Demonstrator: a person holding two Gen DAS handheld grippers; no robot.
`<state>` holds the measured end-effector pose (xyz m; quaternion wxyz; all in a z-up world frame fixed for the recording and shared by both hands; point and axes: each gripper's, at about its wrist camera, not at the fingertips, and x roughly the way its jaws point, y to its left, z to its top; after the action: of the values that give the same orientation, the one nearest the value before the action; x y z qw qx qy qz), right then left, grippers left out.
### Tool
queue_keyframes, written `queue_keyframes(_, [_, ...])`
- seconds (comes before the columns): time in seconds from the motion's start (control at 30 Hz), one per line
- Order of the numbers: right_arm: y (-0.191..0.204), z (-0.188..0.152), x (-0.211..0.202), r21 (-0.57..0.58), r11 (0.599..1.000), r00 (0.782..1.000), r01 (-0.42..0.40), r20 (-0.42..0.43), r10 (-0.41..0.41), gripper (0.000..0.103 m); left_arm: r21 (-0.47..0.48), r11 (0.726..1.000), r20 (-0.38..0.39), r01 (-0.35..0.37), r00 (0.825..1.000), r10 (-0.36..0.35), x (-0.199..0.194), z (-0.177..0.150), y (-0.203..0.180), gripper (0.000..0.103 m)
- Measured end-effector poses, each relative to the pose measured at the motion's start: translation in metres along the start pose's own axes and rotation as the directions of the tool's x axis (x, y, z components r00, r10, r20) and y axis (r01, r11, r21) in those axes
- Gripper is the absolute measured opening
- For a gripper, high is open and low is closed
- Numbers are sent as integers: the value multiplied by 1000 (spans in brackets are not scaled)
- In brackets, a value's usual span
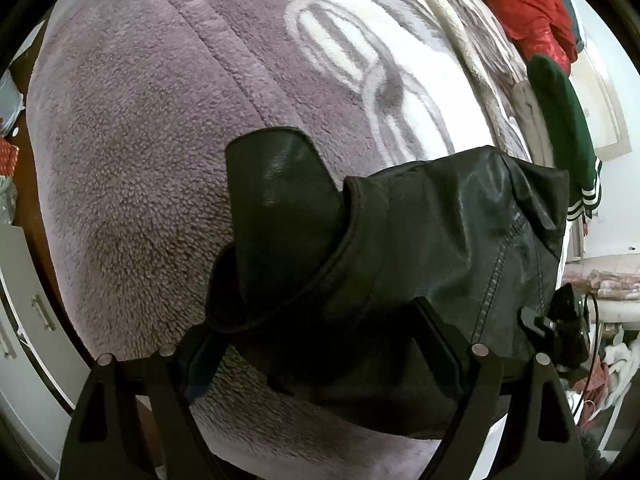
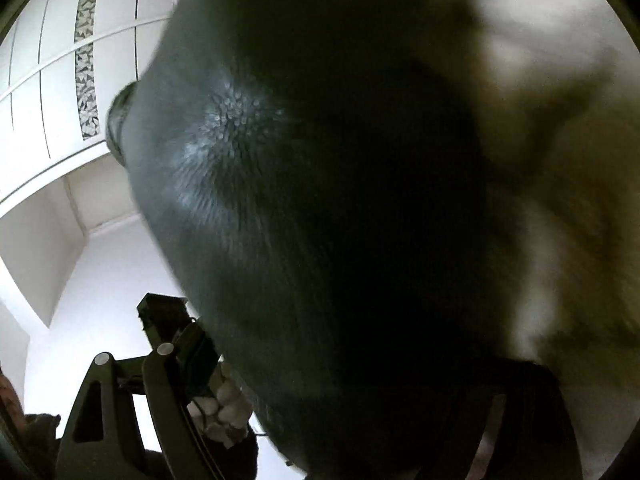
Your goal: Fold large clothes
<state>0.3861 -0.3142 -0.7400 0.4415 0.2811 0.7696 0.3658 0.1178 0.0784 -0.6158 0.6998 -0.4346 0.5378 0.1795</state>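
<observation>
The left gripper point(image 1: 320, 344) sits nearest in its own view, its two black fingers spread wide, with a fold of the black leather-look garment with stitched seams point(image 1: 420, 240) lying between and over them; the jaws are open, and the pictures do not show them pinching the cloth. The garment lies bunched in a mound on the fluffy mauve and white fleece blanket point(image 1: 152, 152) that covers the bed, with one flap standing up at its left edge. Just right of the garment, a small black device with a cable point(image 1: 564, 320) shows at the gripper's outer finger. Beyond the garment, the blanket's white part carries grey looped patterns. Farther off, to the garment's upper right, a dark green garment with white stripes at its hem point(image 1: 560, 120) lies on the blanket's edge, and past it a heap of red cloth point(image 1: 528, 4).

In the right wrist view the same black garment point(image 2: 320, 200) fills most of the picture, very close to the lens and dark. The right gripper point(image 2: 320, 420) shows only its left finger clearly; the other is buried in shadow, so whether its jaws are open or closed cannot be told. Behind the garment stand white panelled wardrobe doors with a patterned strip point(image 2: 86, 60).
</observation>
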Motion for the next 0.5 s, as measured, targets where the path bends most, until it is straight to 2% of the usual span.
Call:
queue_keyframes(0.07, [9, -2, -2, -22, 1000, 1000, -20, 15, 20, 86, -14, 1000, 10, 9, 1000, -9, -1, 1, 3, 87])
queue_keyframes(0.1, [13, -4, -5, -29, 999, 999, -35, 25, 36, 75, -19, 1000, 14, 14, 1000, -14, -2, 1, 5, 87])
queue_keyframes(0.17, [19, -9, -13, -55, 994, 995, -94, 37, 96, 65, -35, 999, 21, 31, 999, -30, -4, 2, 9, 87])
queue_keyframes(0.23, [16, -7, -12, -75, 996, 999, -39, 32, 42, 65, -48, 997, 30, 57, 998, -55, -5, 3, 12, 86])
queue_keyframes(0.27, [10, -4, -6, -60, 998, 1000, -3, 27, 4, 75, -53, 996, 36, 66, 997, -64, -5, 3, 13, 85])
queue_keyframes(0.3, [4, 0, -2, -32, 999, 1000, -7, 23, 8, 83, -64, 995, 49, 82, 996, -79, -7, 2, 15, 83])
queue_keyframes(0.37, [5, 6, 6, -17, 1000, 1000, -23, 21, 23, 91, -90, 989, 87, 115, 990, -107, -12, 3, 19, 59])
queue_keyframes(0.4, [9, 6, 6, -25, 1000, 1000, -16, 22, 17, 91, -99, 987, 103, 124, 988, -114, -14, 4, 21, 50])
queue_keyframes(0.43, [14, 6, 6, -31, 999, 999, -9, 30, 10, 90, -108, 982, 120, 152, 983, -139, -16, 6, 23, 31])
queue_keyframes(0.47, [17, 4, 4, -34, 999, 999, -9, 42, 10, 85, -114, 976, 123, 185, 978, -171, -18, 7, 23, 23])
queue_keyframes(0.5, [20, 0, 0, -33, 999, 998, -7, 65, 9, 73, -117, 975, 130, 192, 976, -176, -19, 8, 21, 23])
